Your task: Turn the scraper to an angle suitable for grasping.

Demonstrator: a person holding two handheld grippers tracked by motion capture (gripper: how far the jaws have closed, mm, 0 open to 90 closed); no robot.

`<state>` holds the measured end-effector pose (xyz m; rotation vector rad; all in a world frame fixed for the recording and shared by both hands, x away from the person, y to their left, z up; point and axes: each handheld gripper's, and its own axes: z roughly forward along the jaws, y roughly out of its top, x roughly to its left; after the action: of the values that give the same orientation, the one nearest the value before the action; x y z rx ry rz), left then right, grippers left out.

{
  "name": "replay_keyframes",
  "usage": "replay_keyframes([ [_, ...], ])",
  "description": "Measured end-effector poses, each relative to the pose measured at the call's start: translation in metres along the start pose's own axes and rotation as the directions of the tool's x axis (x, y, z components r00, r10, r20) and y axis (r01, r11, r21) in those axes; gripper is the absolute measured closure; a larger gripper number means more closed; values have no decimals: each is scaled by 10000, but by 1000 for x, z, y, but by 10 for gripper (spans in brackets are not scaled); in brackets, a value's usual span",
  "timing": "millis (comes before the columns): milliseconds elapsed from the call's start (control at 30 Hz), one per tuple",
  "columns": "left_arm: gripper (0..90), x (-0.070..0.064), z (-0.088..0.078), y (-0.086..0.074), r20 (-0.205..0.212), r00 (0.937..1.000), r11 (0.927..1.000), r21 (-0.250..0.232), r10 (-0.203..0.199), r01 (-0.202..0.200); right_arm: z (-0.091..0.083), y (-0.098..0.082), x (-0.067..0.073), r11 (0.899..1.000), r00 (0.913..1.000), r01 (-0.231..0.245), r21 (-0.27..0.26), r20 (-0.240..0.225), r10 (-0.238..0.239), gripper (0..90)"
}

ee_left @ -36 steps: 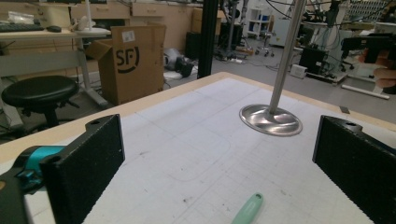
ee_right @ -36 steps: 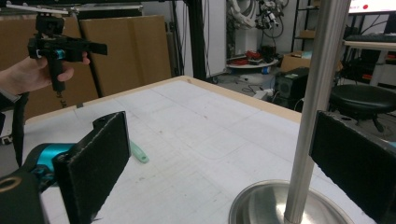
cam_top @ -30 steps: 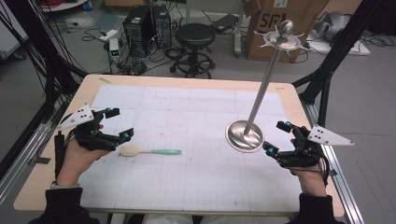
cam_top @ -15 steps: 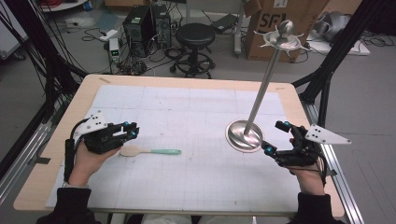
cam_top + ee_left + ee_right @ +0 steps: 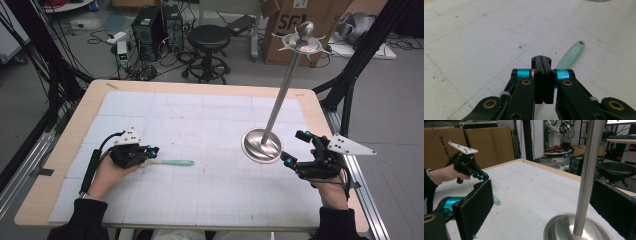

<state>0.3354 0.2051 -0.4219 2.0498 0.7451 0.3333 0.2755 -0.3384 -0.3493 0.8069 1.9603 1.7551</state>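
A spoon [image 5: 172, 162] with a mint-green handle [image 5: 571, 53] lies on the white mat at the left. My left gripper [image 5: 151, 150] has just been closing and is now shut on the spoon's pale bowl end. Its jaws [image 5: 541, 60] meet and the handle sticks out from beneath them. At the right a tall steel stand [image 5: 282, 90] rises from a round base [image 5: 260, 146] to a hooked top. Beside that base my right gripper [image 5: 294, 145] stands open, nothing between its pads [image 5: 476, 205]. The pole [image 5: 587, 170] stands just ahead, untouched.
The white gridded mat [image 5: 210, 115] covers most of the wooden table [image 5: 75, 130]. A metal rail [image 5: 367, 195] runs along the table's right edge. Beyond the far edge stand a black stool [image 5: 209, 37], computer cases and a cardboard box [image 5: 295, 22].
My left gripper came down toward the table and its jaws went from wide open to shut over the spoon's bowl end. The right gripper and the stand stayed where they were.
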Motion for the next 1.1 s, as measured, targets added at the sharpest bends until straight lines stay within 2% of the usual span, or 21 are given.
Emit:
replay_keyframes([
  [200,897,3,15,-6,-242,9997,9971,754,89,-71,1,0,2,10000,10000,-9,34,-54,9,44],
  [300,897,6,18,-8,-408,9991,9947,1031,70,-28,1,-1,2,10000,10000,-16,68,-67,17,44],
  [333,897,7,21,-10,-544,9984,9923,1232,175,-107,2,-1,1,10000,10000,4,58,-59,-4,44],
  [433,897,8,22,-10,-613,9980,9915,1297,163,-82,2,-2,1,9999,10000,-41,126,-62,42,44],
  [533,897,6,21,-10,-700,9970,9900,1395,322,-222,2,-3,0,9999,10000,-61,130,-30,62,44],
  [833,899,-5,15,-9,-395,9984,9795,1991,408,-322,2,-4,-1,9998,9999,-82,171,-71,83,43],
  [967,899,-11,12,-8,-108,9989,9741,2224,453,-417,3,-4,0,9997,9999,-57,243,-136,60,44],
  [1100,899,-18,11,-10,394,9984,9729,2258,412,-490,3,-5,-1,9997,9999,-21,247,-115,24,44],
])
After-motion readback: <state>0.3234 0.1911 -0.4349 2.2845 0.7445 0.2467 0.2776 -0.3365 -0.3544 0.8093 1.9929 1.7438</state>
